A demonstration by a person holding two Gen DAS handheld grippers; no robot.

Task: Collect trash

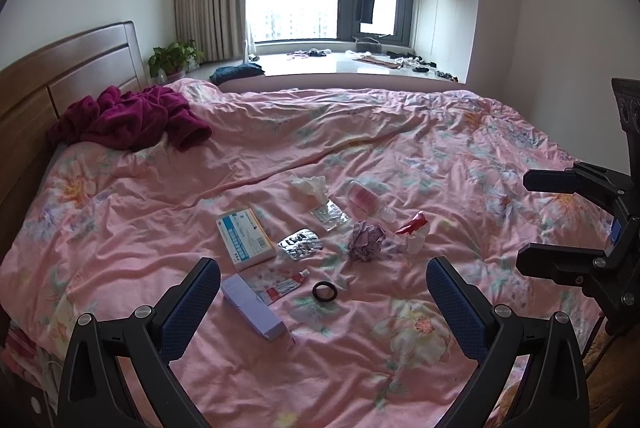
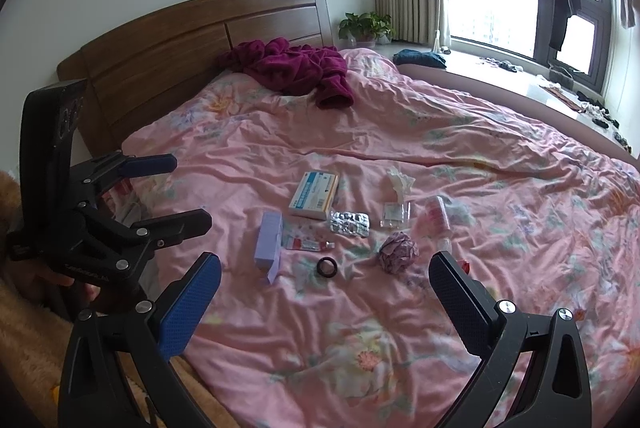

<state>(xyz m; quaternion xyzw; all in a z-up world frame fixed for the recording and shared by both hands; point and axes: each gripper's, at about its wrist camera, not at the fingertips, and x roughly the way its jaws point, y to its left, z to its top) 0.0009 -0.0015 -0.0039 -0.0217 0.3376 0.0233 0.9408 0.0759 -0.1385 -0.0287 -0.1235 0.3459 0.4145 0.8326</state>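
Several bits of litter lie in a loose cluster on the pink floral quilt (image 1: 440, 132), and you hold both tools short of them, which suits a first look before choosing. Your left gripper (image 1: 323, 302) has its jaws wide apart with nothing between them, and your right gripper (image 2: 325, 302) is spread just as wide and just as empty. Nearest the left tool are the lilac box (image 1: 253, 307), the small tube (image 1: 283, 285) touching it, and the black ring (image 1: 324, 292) just beside the tube. Farther on sit the white and blue carton (image 1: 245, 241), the foil blister sheet (image 1: 300, 243), the crumpled purple paper ball (image 1: 365, 241), the clear wrapper (image 1: 330, 214), the white tissue (image 1: 308, 187), the pink bottle (image 1: 365, 197) and a red wrapper (image 1: 412, 223). No bin or bag shows in either view (so where the trash is meant to go cannot be told). I judge the paper ball the easiest start: it stands proud of the cloth and will squash between the pads, while the flat foil and wrapper may drag quilt fabric up with them. Leave the maroon garment (image 2: 292, 68) by the headboard (image 2: 168, 40) alone.
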